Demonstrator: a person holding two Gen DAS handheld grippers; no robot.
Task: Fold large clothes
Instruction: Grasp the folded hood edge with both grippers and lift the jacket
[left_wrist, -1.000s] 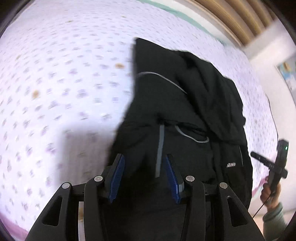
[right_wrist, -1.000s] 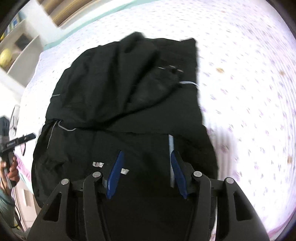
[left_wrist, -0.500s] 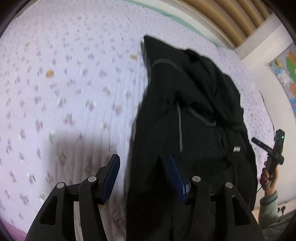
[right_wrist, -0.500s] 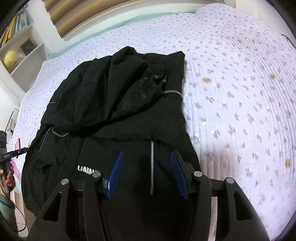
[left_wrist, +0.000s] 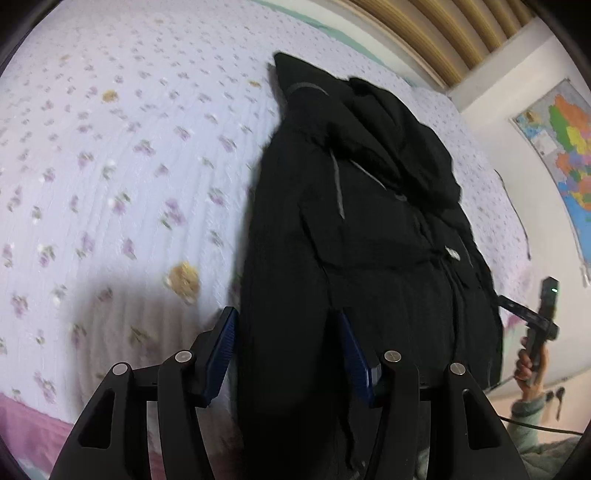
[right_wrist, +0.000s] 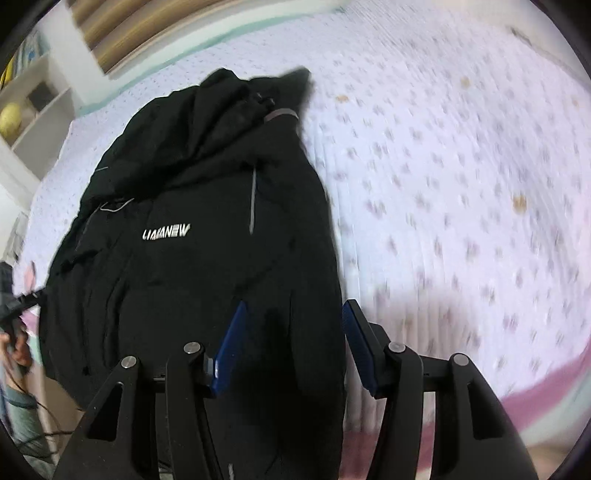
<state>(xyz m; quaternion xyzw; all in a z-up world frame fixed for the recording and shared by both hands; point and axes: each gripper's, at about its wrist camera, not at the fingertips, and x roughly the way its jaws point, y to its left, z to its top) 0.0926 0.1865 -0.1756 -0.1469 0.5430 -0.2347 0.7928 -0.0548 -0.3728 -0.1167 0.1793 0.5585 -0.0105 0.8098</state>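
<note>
black jacket (right_wrist: 207, 236): lying on bed (right_wrist: 443, 166), by its near edge | left hand-held gripper (left_wrist: 288, 332): jaws just widened, astride jacket's edge, not clamping | right hand-held gripper (right_wrist: 295, 325): parted, jacket edge between, grip unclear

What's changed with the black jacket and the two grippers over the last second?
Both views have slid sideways across the black jacket, so its long edge by the bedspread now lies between each gripper's fingers. The left gripper has just been opening, with jacket fabric between its jaws. The right gripper stays open over the fabric. The jacket is still bunched on the bed, not yet folded.
</note>
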